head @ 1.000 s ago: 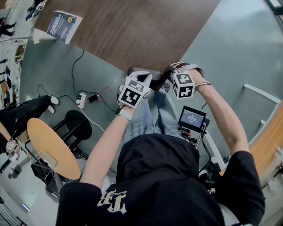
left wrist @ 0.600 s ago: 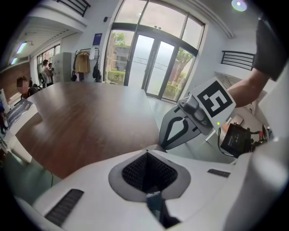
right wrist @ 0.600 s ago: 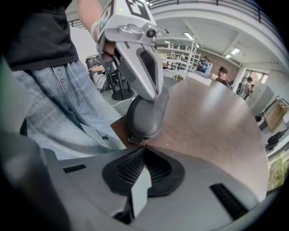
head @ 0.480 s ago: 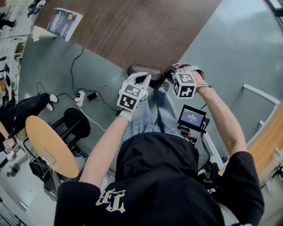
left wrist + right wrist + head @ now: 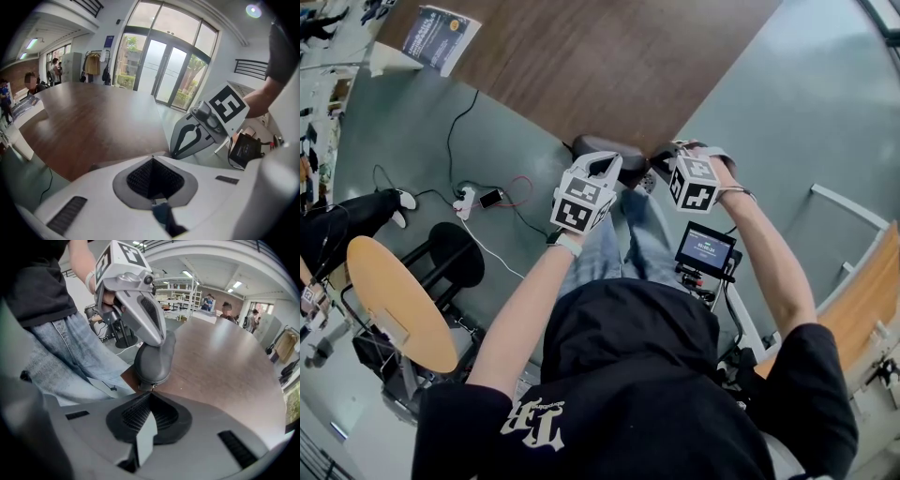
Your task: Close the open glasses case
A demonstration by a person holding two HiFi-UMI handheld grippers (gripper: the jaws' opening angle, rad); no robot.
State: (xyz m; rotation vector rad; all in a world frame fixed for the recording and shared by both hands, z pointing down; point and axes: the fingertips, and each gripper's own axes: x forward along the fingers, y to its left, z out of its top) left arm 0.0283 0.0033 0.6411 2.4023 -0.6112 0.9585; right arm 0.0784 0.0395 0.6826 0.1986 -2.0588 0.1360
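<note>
The glasses case (image 5: 157, 359) sits at the tabletop (image 5: 225, 366) corner, dead at 12 o'clock of your right hand-held gripper (image 5: 150, 393), its zip end touching the tips. The right jaws are pressed tight together; can't tell if they pinch the zip tab. Your left hand-held gripper (image 5: 158, 338) comes in from 11 o'clock, jaws together, tips resting on the case's top. In the head view the case is at 12 o'clock of the left one and 9 o'clock of the right one. The case is dark grey, a matte rounded oval shell, lid down on the base, seam running round the near end.
</note>
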